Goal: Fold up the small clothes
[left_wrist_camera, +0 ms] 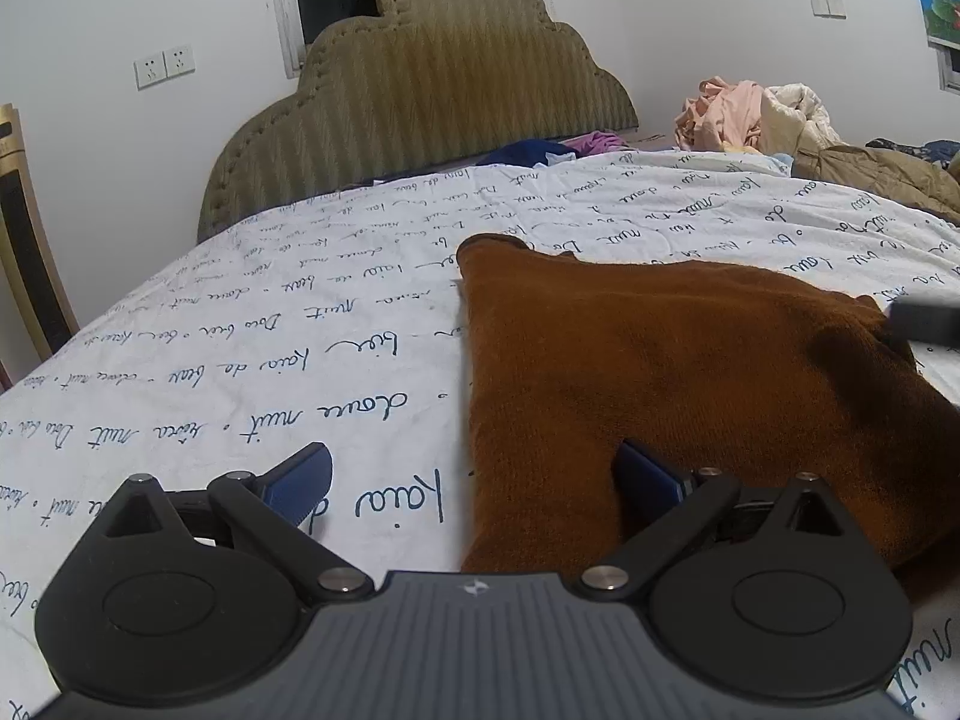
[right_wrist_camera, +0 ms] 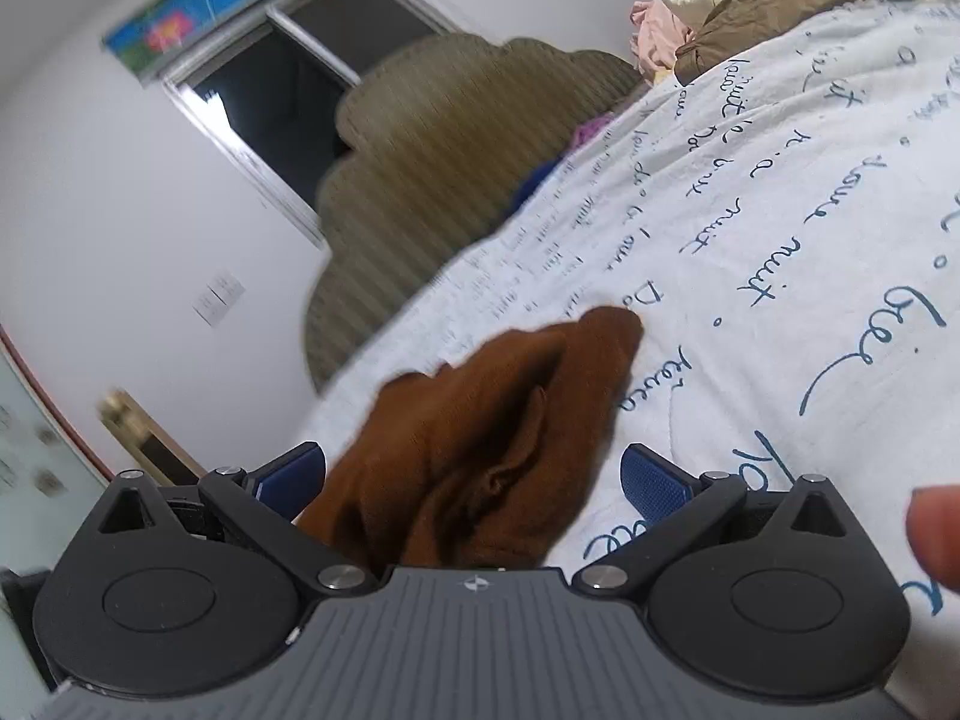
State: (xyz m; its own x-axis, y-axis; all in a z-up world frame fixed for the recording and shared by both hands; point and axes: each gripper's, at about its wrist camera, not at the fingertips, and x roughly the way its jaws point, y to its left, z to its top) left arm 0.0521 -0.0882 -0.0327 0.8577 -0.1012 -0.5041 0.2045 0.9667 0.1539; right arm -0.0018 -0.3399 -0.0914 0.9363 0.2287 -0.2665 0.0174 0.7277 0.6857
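Observation:
A small rust-brown knitted garment (left_wrist_camera: 660, 360) lies on the white bedsheet (left_wrist_camera: 240, 372) printed with blue handwriting. My left gripper (left_wrist_camera: 474, 480) is open and low over the garment's near left edge. Its right finger (left_wrist_camera: 651, 480) rests on the brown cloth and its left finger (left_wrist_camera: 300, 477) is over bare sheet. In the tilted, blurred right wrist view, the garment (right_wrist_camera: 480, 420) is bunched up between the wide-apart fingers of my right gripper (right_wrist_camera: 474, 480), which is open. A dark blurred piece at the garment's far right corner (left_wrist_camera: 924, 324) looks like part of that right gripper.
An olive padded headboard (left_wrist_camera: 420, 90) stands at the far end. A heap of pink, cream and tan clothes (left_wrist_camera: 780, 120) lies at the back right, with blue and purple items (left_wrist_camera: 540, 150) near the headboard. A wooden chair (left_wrist_camera: 24, 240) stands at left. A fingertip (right_wrist_camera: 936, 540) shows at right.

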